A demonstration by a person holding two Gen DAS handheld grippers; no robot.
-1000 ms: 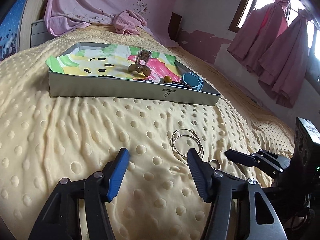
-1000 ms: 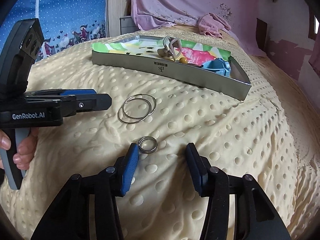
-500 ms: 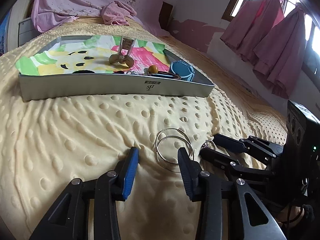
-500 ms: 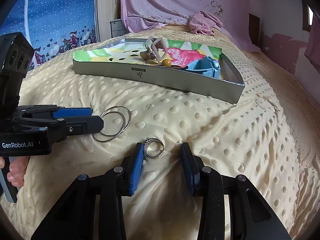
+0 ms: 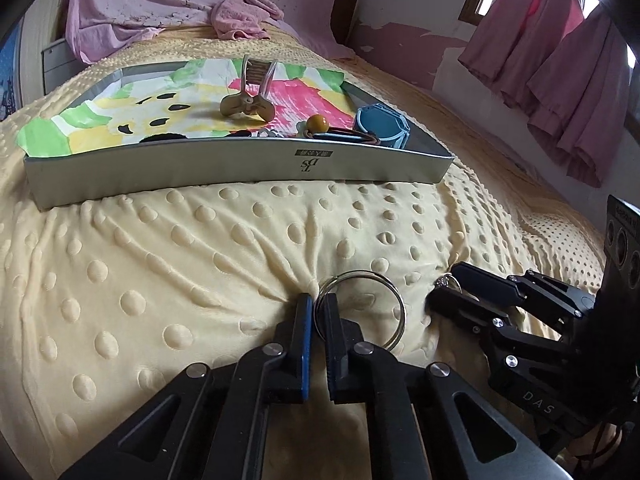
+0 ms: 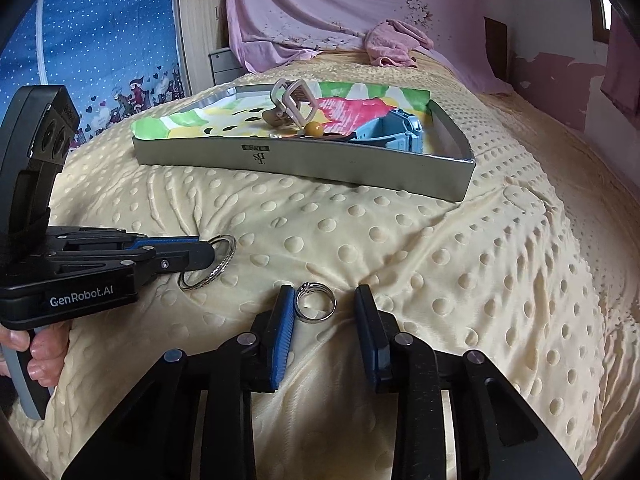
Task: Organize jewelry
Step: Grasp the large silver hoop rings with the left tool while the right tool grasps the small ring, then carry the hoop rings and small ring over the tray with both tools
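The pair of thin silver bangles (image 5: pixel 362 308) lies on the yellow dotted bedspread (image 5: pixel 160 264), near the front edge of the bed and well short of the tray. The left gripper (image 5: pixel 316 312) has its jaws closed on the bangles' near-left rim; the blue pads pinch the wire between them. From the right wrist view the same bangles (image 6: pixel 212 262) show past the left gripper's tip (image 6: pixel 208 254), resting flat on the cover.

Just to the right lies a small silver ring (image 6: pixel 315 302) with a setting on its far side, also flat on the bedspread. The right gripper (image 6: pixel 322 304) straddles it with jaws open; the ring sits close against the left pad, apart from the right pad. Contact with the left pad cannot be confirmed.

Farther up the bed stands the grey metal tray (image 5: pixel 240 168), lined with a brightly printed sheet (image 5: pixel 120 120). It holds a beige hair claw (image 5: pixel 250 96), an amber bead on a hair tie (image 5: pixel 318 124) and a blue octagonal box (image 5: pixel 382 126) at the right end.

A pink cloth (image 5: pixel 240 16) lies crumpled at the head of the bed. Pink curtains (image 5: pixel 560 60) hang at the window on the right.
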